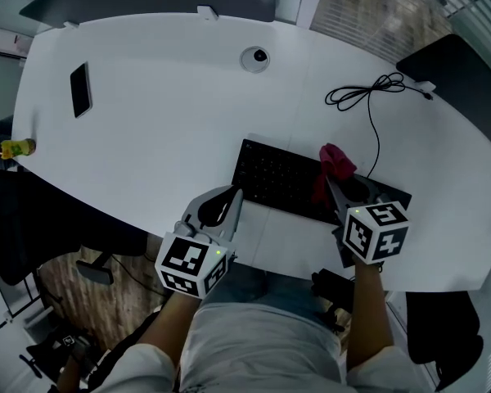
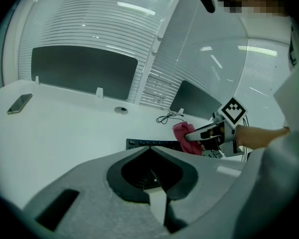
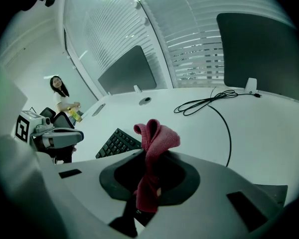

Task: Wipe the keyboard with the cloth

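Head view: the right gripper (image 1: 334, 185) pinches a crumpled dark-red cloth (image 1: 334, 164) over the right end of a flat black keyboard (image 1: 282, 178). The keyboard's long axis runs leftward toward the left gripper (image 1: 233, 195), at the near edge of the white desk (image 1: 147, 137). Left gripper view: its jaws are pressed together on nothing, with the keyboard just ahead. Right gripper view: the cloth is clamped between the jaws and the keys lie down-left, so a wipe would likely sweep that way.
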Available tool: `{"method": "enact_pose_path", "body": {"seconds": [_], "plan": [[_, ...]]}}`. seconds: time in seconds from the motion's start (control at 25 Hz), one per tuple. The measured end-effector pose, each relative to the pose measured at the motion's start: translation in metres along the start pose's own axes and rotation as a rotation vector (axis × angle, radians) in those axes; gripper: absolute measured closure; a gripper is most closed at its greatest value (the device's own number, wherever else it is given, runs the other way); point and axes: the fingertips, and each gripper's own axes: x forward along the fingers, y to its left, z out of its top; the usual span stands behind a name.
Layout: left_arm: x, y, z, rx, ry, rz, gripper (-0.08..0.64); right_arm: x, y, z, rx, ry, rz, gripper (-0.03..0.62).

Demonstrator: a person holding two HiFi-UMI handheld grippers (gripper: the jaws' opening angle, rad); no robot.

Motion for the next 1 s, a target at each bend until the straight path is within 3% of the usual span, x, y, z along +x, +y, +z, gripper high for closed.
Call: {"method": "enact_pose_path", "body": {"seconds": [1.0], "plan": [[-0.044,0.066,-0.015,-0.077,-0.021,0.088,0.549,0.078,0.113,0.033,-0.094,0.031,0.164,0.532]]}}
